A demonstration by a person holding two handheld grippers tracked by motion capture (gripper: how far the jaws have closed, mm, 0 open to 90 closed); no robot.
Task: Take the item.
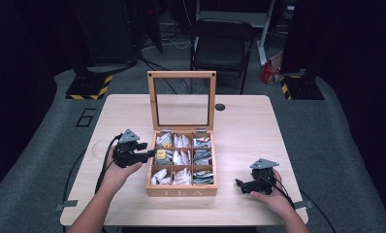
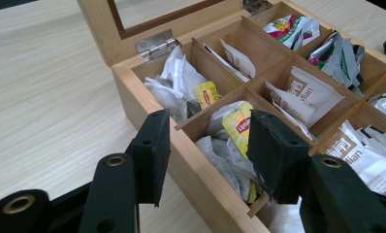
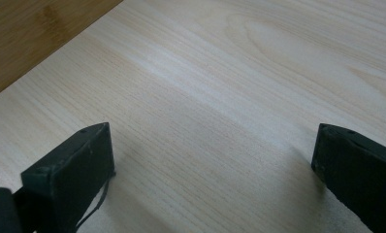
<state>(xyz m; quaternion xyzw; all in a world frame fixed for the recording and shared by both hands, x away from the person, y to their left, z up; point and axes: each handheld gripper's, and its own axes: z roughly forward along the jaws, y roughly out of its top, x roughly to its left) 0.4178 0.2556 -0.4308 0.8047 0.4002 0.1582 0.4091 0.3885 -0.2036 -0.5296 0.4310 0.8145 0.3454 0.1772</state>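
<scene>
Left gripper view, yellow teabag (image 2: 239, 127), left tool (image 2: 208, 145) apart

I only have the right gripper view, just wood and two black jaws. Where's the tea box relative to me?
Observer: The tea box sits left of your right hand-held gripper, lid standing open.
Operator: What's the other hand doing?
Observer: The left hand-held gripper is open at the box's left wall, jaws astride a yellow Lipton tea bag in the middle-left compartment.
Operator: Is it holding that bag?
Observer: No, the jaws stand apart on either side of it.
</scene>
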